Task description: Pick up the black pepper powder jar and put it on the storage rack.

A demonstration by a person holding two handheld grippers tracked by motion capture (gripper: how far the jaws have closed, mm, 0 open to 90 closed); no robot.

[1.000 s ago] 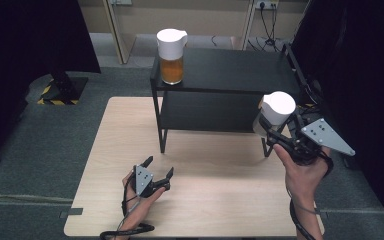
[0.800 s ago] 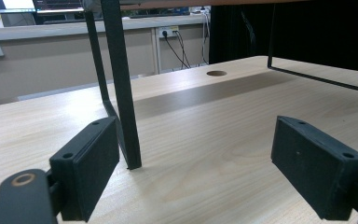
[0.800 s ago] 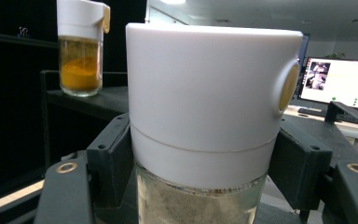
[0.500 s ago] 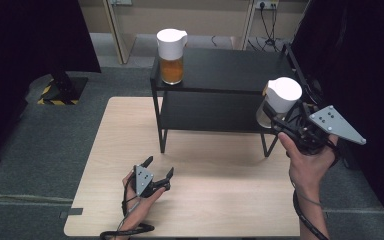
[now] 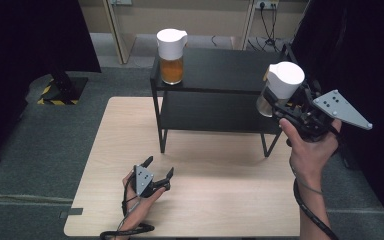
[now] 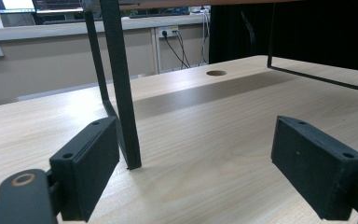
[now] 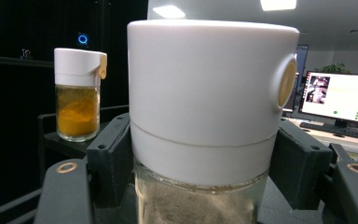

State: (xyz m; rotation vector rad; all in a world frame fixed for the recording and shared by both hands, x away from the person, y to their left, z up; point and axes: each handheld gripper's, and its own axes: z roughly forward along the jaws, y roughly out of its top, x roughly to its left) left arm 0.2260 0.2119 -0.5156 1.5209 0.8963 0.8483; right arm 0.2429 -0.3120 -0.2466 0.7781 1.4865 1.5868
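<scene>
Your right gripper (image 5: pixel 280 107) is pinching a white-lidded jar (image 5: pixel 280 87) just under its lid, and you are holding it upright in the air, at the right end of the black shelf (image 5: pixel 220 67) and about level with its top board. In the right gripper view the two black pads are pressing on both sides of the jar (image 7: pixel 209 116), and pale powder is showing through the glass below the lid. Your left gripper (image 5: pixel 155 175) is resting low on the wooden table (image 5: pixel 220 200), with its jaws standing spread and nothing between them; in the left gripper view it is looking at a thin black shelf leg (image 6: pixel 121 93) and at a round hole (image 6: pixel 216 73) in the tabletop.

A second jar (image 5: pixel 171 56), with orange powder inside, is standing on the left part of the shelf top, well apart from the one you are holding. The shelf is standing on the far half of the light wooden table. Around the table, grey carpet (image 5: pixel 55 150) is covering the floor, and black curtains (image 5: pixel 25 45) are hanging at both sides. Behind, a beige wall (image 5: pixel 215 20) is carrying sockets with cables. A lit monitor (image 7: pixel 340 105) is glowing in the right gripper view.
</scene>
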